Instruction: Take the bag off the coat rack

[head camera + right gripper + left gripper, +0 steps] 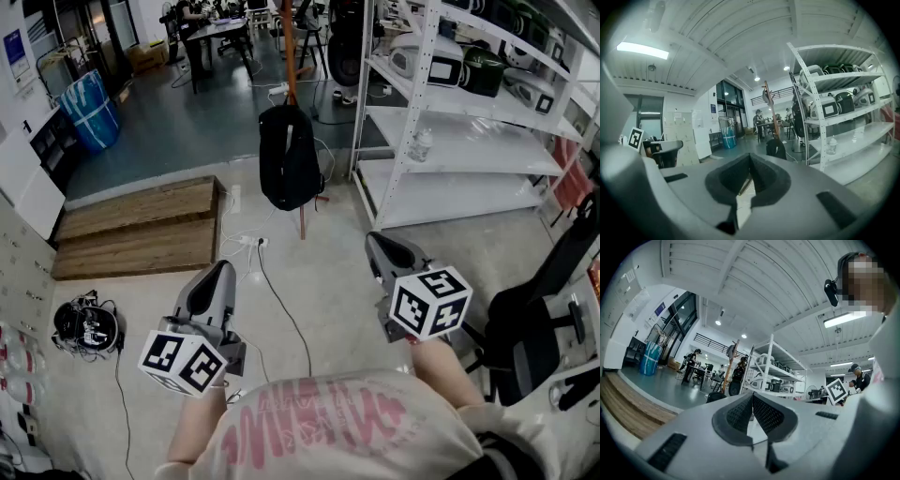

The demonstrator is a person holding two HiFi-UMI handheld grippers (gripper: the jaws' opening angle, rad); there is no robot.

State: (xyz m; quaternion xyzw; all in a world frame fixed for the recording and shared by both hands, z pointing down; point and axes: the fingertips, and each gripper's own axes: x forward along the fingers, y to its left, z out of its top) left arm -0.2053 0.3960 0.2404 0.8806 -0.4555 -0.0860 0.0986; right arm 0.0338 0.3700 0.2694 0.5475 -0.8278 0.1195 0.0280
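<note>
appearing well beyond both hand-held grippers point(224, 269) point(376, 240): bag point(289, 157)

A black backpack point(289, 157) stands upright, low against the slim orange-brown wooden pole of the coat rack point(291, 56), covering its lower part, with its bottom close to the floor

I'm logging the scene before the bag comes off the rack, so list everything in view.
coat rack: one, orange-brown, centre rear
bag: one, black, at the rack's pole
shelving unit: one, white, right
wooden platform: one, brown, left
barrel: one, blue, far left
office chair: one, black, right
left gripper: one, grey, shut, empty
right gripper: one, grey, shut, empty
</note>
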